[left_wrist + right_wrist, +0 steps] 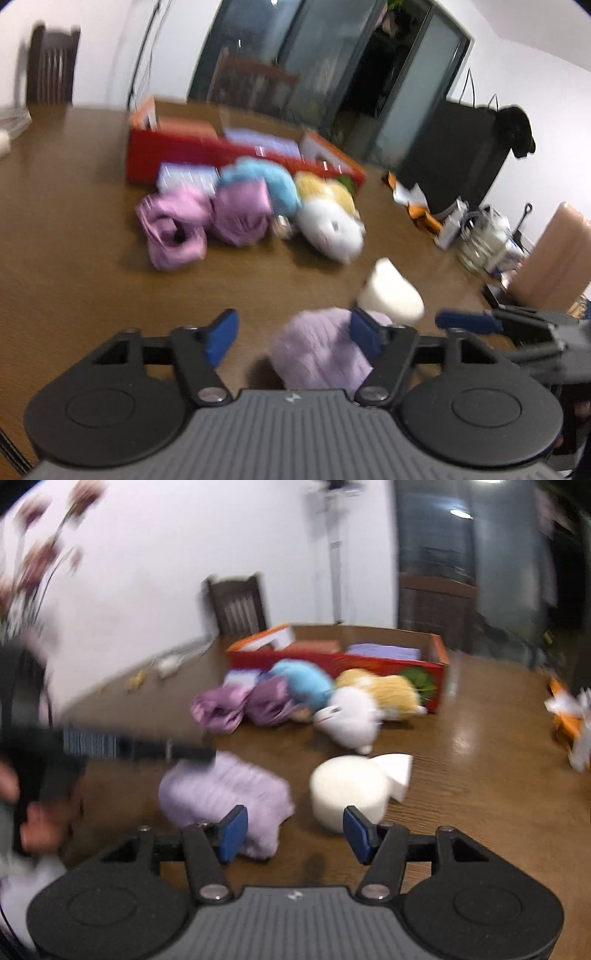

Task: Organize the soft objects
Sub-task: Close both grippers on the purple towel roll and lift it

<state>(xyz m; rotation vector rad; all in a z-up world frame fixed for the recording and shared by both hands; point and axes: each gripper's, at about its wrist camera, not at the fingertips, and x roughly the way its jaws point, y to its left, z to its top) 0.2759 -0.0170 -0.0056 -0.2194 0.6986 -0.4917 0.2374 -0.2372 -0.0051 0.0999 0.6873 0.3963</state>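
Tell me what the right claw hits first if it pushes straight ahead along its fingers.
Probably bare wooden table: the open right claw points down at the gap between the fuzzy lilac bundle and the round cream cushion. Blur makes depth uncertain; either could graze a finger.

Black gripper (293, 334), blue-padded jaws

I'm working in a home dining room, wooden dining table (92, 280) spreading under me, dark wooden chair (238, 605) standing against the white wall, glass sliding doors (332, 70) showing behind, plush toys (351, 712) lying about.
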